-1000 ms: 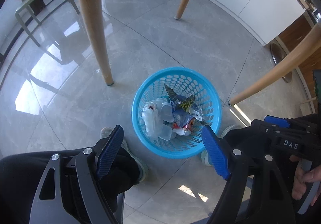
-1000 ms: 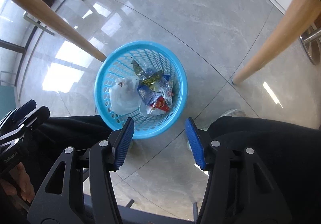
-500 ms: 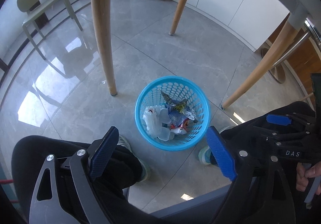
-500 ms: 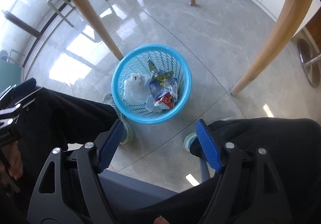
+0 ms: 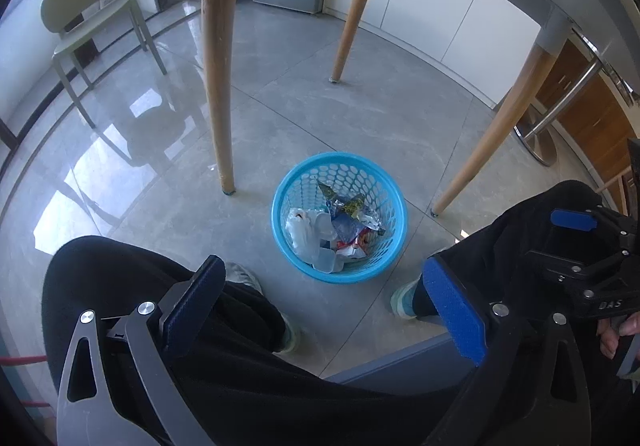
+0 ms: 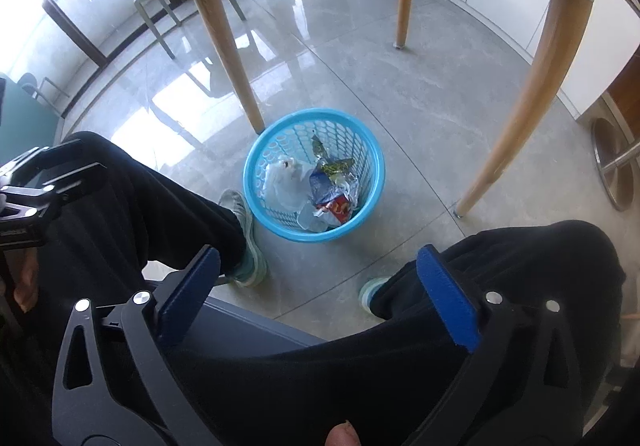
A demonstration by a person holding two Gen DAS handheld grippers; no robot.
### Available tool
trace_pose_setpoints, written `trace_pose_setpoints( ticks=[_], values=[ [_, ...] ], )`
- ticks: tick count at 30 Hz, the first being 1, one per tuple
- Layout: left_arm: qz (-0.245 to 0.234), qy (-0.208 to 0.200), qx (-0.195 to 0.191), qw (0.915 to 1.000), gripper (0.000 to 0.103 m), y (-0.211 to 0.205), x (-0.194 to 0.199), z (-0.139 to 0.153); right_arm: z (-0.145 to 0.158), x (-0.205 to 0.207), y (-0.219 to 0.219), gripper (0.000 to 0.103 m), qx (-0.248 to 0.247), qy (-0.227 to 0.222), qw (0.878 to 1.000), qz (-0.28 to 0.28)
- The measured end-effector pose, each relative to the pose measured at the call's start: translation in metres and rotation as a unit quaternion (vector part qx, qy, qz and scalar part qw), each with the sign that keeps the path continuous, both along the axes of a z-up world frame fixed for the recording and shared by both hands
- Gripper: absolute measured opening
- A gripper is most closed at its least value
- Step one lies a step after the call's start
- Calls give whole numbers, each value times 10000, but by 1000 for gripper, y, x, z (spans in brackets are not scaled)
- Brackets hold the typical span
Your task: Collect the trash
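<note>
- Both the left hand-held gripper [image 5: 324, 302] and right hand-held gripper [image 6: 320, 286] are gaping empty, jaws just having widened
- Blue basket [image 5: 280, 230], mid-frame on the floor, is shrinking as both rise; trash [image 5: 336, 230] is lying inside, suggesting collection is finishing

A round blue perforated basket [image 5: 339, 218] stands upright on the floor, beyond and between the open jaws, untouched. Crumpled wrappers [image 5: 349, 214] and white plastic [image 5: 300, 230] lie inside.

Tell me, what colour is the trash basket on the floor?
Bright blue. The basket shows best in the right wrist view.
</note>
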State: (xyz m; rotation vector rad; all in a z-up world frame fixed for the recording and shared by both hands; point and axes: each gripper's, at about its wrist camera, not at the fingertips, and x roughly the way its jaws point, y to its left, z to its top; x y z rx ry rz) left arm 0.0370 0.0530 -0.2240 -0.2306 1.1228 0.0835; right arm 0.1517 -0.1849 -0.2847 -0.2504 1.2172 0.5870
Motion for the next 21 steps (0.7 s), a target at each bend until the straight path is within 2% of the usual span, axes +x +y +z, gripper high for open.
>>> trace_pose_setpoints(
  ticks=[7, 11, 21],
  values=[
    [-45, 199, -234, 9995, 97, 4, 5, -10, -6, -2, 9, 94, -129, 8, 9997, 222],
    [-36, 136, -361, 9993, 97, 4, 6, -11, -4, -2, 9, 94, -95, 57, 9996, 253],
    [-154, 205, -339, 9991, 97, -1, 7, -12, -6, 0, 8, 94, -13, 234, 9996, 142]
  ],
)
